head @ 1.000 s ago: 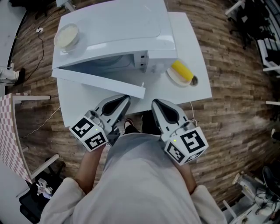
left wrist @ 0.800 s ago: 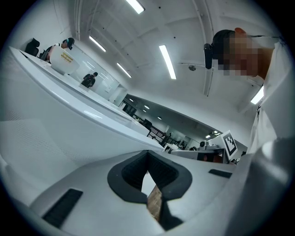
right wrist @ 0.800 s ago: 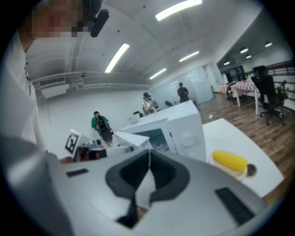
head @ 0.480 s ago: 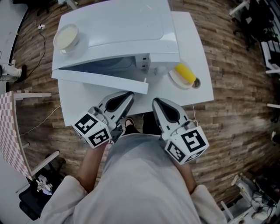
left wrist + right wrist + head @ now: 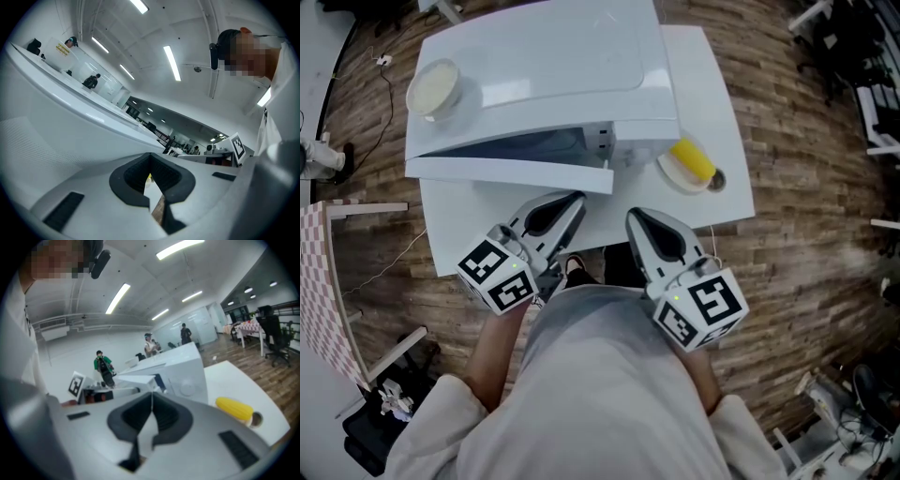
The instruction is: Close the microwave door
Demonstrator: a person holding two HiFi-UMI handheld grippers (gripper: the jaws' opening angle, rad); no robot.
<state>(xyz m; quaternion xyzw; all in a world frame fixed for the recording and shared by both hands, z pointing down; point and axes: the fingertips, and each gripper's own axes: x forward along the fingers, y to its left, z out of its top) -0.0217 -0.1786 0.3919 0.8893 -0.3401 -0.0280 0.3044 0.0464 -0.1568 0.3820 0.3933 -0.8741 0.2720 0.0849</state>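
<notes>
The white microwave (image 5: 553, 66) stands on a white table (image 5: 712, 103) in the head view. Its door (image 5: 506, 173) hangs partly open, at a narrow angle to the front, with the free end at the right. My left gripper (image 5: 572, 200) is shut and empty, its tip right at the door's outer face near the free end. In the left gripper view the door (image 5: 70, 122) fills the left side, close to my left gripper (image 5: 150, 155). My right gripper (image 5: 635, 219) is shut and empty, held back at the table's near edge. The right gripper view shows the microwave (image 5: 185, 373) past my right gripper (image 5: 151, 394).
A cream bowl (image 5: 433, 86) sits on top of the microwave at the left. A yellow corn cob (image 5: 691, 157) lies on a small plate right of the microwave, and the corn cob (image 5: 234, 408) also shows in the right gripper view. Wooden floor surrounds the table. People stand far off.
The door has swung in toward the microwave and the opening has narrowed. My left gripper has moved forward with it. The right gripper has stayed still.
</notes>
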